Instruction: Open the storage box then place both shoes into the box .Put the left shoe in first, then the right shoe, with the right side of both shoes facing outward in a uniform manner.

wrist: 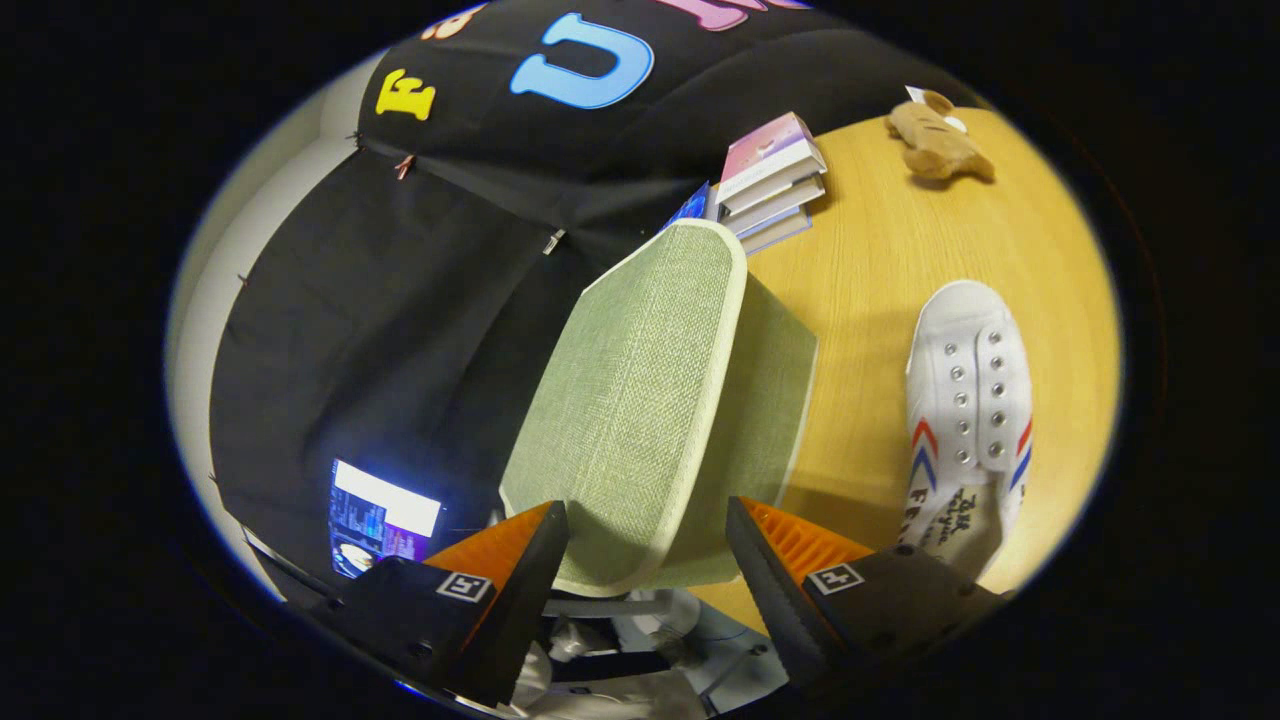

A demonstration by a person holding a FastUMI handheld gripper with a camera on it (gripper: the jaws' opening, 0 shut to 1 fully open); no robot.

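Observation:
The storage box (pixel 785 370) is covered in green fabric and stands on the wooden table (pixel 880 250). Its green lid (pixel 640 400) with a pale rim fills the space just ahead of my fingers and looks tilted up from the box. The lid's near edge lies between my fingertips. My gripper (pixel 645 520) is open, its orange and black fingers wide apart on either side of that edge. A white shoe (pixel 970 410) with red and blue stripes lies on the table to the right of the box, beyond my right finger (pixel 790 545), toe pointing away.
A stack of books (pixel 772 175) lies behind the box, and a brown plush toy (pixel 938 140) sits farther back on the table. A lit screen (pixel 382 520) glows beside my left finger (pixel 510 550). Blurred white objects (pixel 620 640) show beneath the fingers.

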